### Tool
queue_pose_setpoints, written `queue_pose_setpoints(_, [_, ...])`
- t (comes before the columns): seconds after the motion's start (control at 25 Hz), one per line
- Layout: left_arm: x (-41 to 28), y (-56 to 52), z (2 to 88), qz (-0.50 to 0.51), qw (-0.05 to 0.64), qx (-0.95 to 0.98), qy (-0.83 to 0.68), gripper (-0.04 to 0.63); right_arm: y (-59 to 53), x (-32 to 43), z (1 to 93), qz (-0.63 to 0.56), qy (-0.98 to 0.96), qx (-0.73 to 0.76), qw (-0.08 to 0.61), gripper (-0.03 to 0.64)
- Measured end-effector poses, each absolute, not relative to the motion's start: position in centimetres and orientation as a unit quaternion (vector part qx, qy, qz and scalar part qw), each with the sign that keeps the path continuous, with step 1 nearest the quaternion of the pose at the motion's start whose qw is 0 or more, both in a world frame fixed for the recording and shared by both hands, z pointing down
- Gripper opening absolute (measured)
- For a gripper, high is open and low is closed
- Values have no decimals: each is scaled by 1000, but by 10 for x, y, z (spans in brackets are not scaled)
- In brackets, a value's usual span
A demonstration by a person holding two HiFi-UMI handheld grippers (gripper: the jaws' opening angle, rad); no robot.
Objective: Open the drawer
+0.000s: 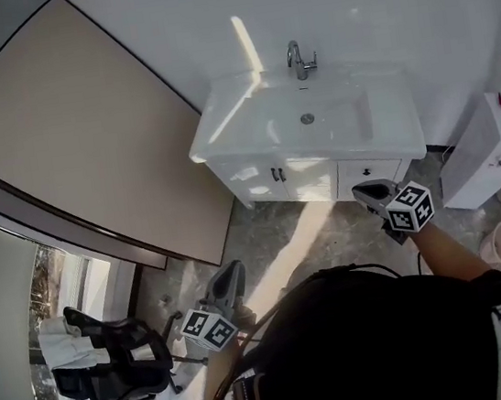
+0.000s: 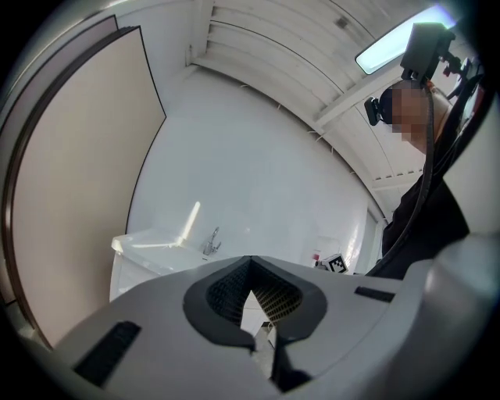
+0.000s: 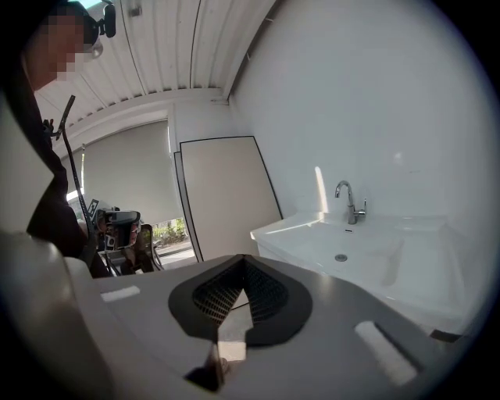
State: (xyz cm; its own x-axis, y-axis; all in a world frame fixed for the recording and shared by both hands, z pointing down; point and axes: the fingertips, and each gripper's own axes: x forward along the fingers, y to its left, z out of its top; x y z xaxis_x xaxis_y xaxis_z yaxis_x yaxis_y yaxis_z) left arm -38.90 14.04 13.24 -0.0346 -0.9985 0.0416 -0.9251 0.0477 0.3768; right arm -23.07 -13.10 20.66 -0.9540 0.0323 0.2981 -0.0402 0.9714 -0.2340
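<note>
The drawer [image 1: 369, 172] sat under the counter's [image 1: 318, 151] front edge, near its right corner. The right gripper [image 1: 372, 192], closed and empty, was just in front of it. The left gripper [image 1: 232, 276], also closed and empty, hung well apart.

On my feed the basin [image 1: 341, 122] looks like glossy white ceramic, with sun glaring off its smooth rim. The tap [image 1: 299, 60] at its back edge is polished metal. The drawer [image 1: 369, 171] front is smooth white with a soft sheen. The floor [image 1: 274, 237] reads as mottled grey stone. My right gripper [image 3: 244, 262] is matt grey plastic with dark ribbed pads [image 3: 269, 293].
</note>
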Motion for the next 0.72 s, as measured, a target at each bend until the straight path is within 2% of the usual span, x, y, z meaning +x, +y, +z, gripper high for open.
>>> queue_pose_setpoints(0.48, [-591,102,109,-111,146,750,-636,-9,-146,-371,182,140,-974,119,135,2])
queue_pose_setpoints(0.72, [-650,84,114,-110,155,763,-618,-9,-144,-411,194,146,-968,139,147,2])
